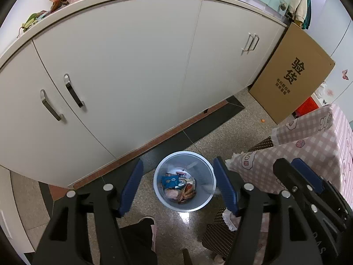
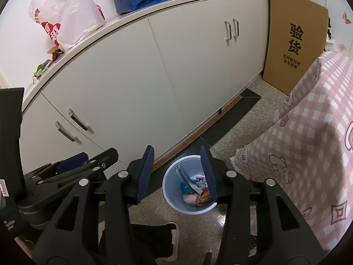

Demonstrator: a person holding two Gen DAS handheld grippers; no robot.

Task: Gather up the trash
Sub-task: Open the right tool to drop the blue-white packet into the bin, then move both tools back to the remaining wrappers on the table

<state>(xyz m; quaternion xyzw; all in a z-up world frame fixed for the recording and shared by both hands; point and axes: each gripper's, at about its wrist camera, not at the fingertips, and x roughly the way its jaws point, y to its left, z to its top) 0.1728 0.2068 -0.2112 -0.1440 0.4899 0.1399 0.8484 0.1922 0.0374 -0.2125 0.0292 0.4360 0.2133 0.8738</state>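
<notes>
Both the left gripper (image 1: 178,185) and right gripper (image 2: 178,172) hover with jaws wide, empty, above the bin (image 1: 158,190). Locate remaining trash before lowering either one.

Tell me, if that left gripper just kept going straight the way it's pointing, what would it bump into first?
Most likely the trash bin on the floor: it sits squarely between the open left gripper fingers, with nothing visible in between. It would probably go into the bin's open mouth and reach the wrappers inside, though depth is hard to judge.
</notes>
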